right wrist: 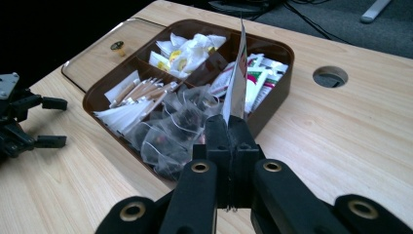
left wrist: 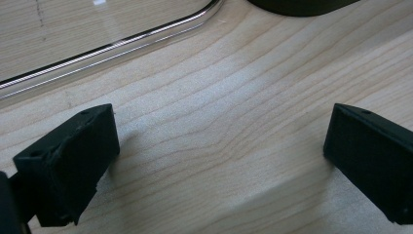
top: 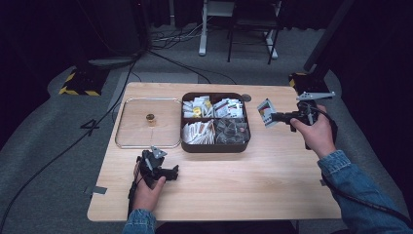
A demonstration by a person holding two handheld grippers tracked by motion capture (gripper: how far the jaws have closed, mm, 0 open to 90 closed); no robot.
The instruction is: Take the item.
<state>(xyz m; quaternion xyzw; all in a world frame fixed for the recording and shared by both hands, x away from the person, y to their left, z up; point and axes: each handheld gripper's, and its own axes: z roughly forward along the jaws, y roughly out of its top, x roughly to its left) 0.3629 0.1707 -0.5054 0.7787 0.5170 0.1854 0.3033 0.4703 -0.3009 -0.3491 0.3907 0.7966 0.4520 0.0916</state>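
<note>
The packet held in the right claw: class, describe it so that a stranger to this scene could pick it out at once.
Start at the brown divided tray in the middle of the wooden table. Just to its right, above the tabletop, the right claw is shut on a small flat packet, white with red and green print. Unlike the sachets lying in the tray's compartments, it is outside the tray and pinched by one edge.

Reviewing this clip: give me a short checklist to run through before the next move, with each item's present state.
1. Right hand-held gripper shut on the packet: ok.
2. Packet clear of the brown box: ok.
3. Left hand-held gripper open, nothing between its jaws: ok.
4. Clear lid lying flat beside the box: ok.
5. Bare table to the box's right: ok.
6. Where the packet should go: cannot tell.
</note>
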